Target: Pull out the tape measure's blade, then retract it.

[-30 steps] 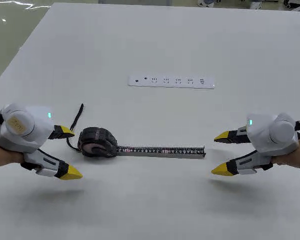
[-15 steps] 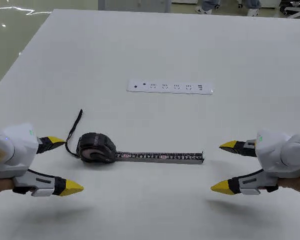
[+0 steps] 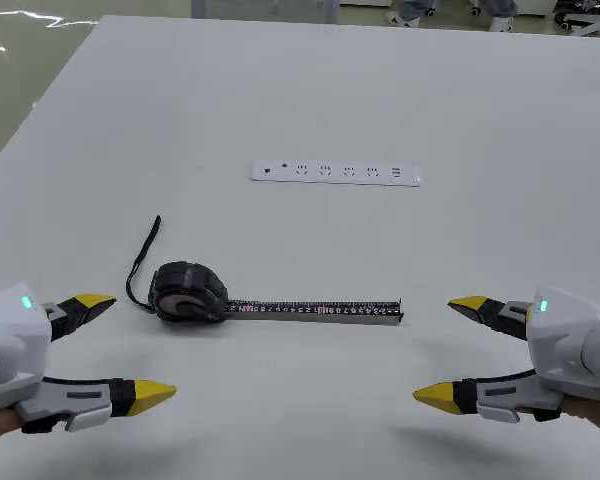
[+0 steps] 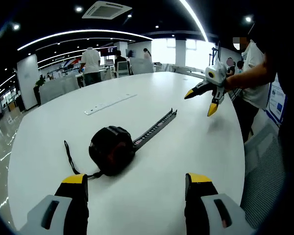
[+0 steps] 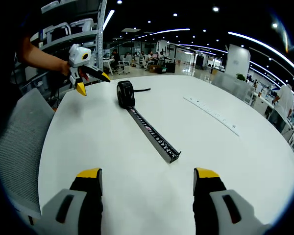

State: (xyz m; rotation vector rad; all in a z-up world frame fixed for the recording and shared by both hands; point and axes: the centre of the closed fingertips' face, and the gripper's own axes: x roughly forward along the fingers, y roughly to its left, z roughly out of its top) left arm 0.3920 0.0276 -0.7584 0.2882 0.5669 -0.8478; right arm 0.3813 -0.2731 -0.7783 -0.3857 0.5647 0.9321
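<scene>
The blade (image 3: 320,309) lies sideways, its case (image 3: 188,292) toward my left gripper (image 3: 135,346) and its tip (image 3: 398,311) toward my right gripper (image 3: 442,350). Both jaws are apart, holding nothing.

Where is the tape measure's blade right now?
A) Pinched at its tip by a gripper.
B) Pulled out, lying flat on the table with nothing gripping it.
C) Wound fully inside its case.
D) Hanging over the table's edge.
B: the blade runs out from the case flat along the table, and the left gripper and right gripper both hang open, apart from it.
</scene>
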